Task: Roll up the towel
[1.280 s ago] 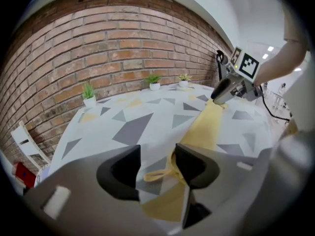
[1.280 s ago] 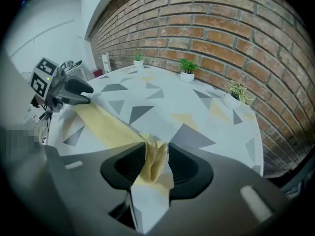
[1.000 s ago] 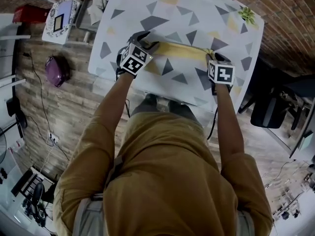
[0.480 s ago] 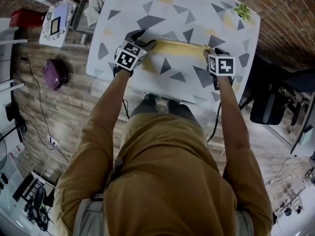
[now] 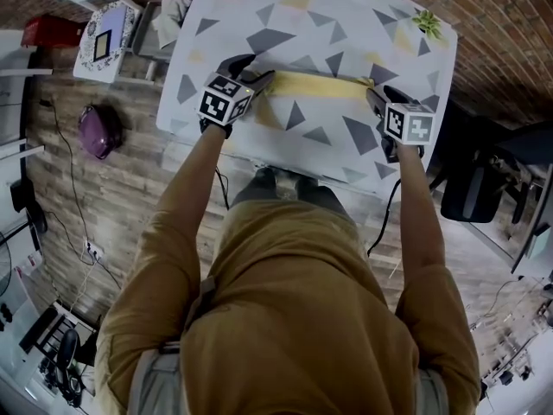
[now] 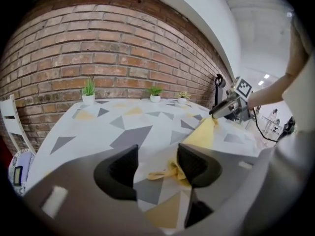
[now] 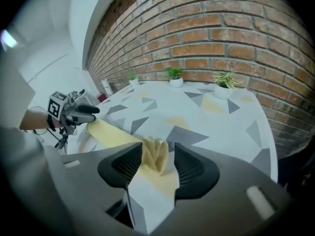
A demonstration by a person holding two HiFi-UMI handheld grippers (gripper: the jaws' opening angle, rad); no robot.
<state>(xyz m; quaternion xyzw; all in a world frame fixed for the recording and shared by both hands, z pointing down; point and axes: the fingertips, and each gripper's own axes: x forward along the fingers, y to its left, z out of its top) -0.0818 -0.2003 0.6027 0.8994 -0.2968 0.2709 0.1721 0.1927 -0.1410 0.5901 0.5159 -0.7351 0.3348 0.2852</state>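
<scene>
While the right gripper (image 7: 157, 168) is opening its jaws, the yellow towel (image 5: 315, 85) lies as a long, narrow band on the triangle-patterned table (image 5: 294, 15). Its long axis runs side to side in front of the person, with one end at each gripper. Look at the right end: it's bunched into soft folds between those opening jaws, close against the jaw on the left of the right gripper view. There's a sliver of tabletop showing on the other side, so no squeeze there. Over at the left gripper (image 6: 156, 173), the jaws stand apart too. The towel's thin, crumpled end lies on the tabletop between them, hard by the right-hand jaw, with a wide gap to the other. Both grippers tilt down at the table from its near edge. On the far side, small potted plants (image 6: 88, 90) line up before the brick wall (image 6: 98, 48)
</scene>
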